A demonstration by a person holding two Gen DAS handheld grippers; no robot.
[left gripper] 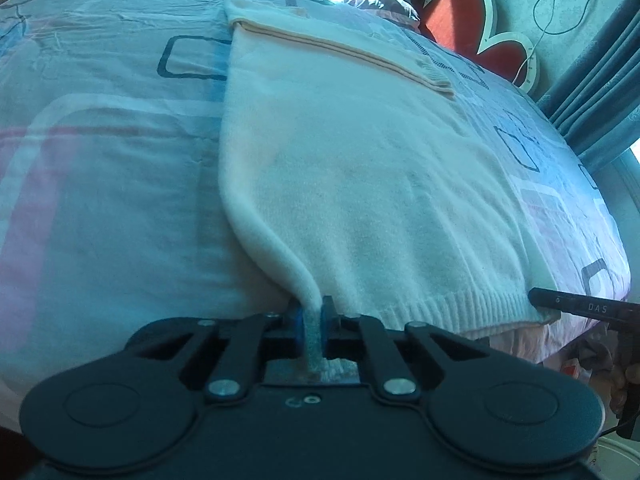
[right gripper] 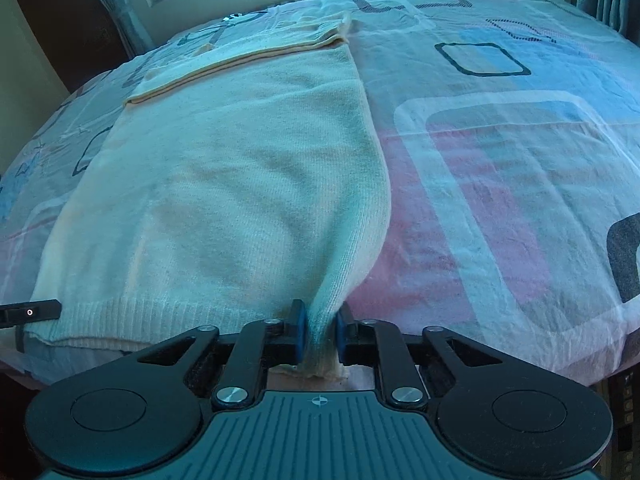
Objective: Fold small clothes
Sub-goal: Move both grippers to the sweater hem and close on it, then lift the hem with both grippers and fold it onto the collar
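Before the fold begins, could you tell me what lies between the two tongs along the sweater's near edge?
Only the sweater's ribbed hem, lying on the bedsheet; the right wrist view shows it running between the right tongs and the left.

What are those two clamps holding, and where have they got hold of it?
Both pinch the cream sweater at its ribbed bottom hem: the left gripper on the near left corner, the right gripper on the near right corner. It lies on the bed.

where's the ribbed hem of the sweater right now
In both wrist views the ribbed hem runs along the near edge of the bed, with the left gripper and right gripper pinching its two corners.
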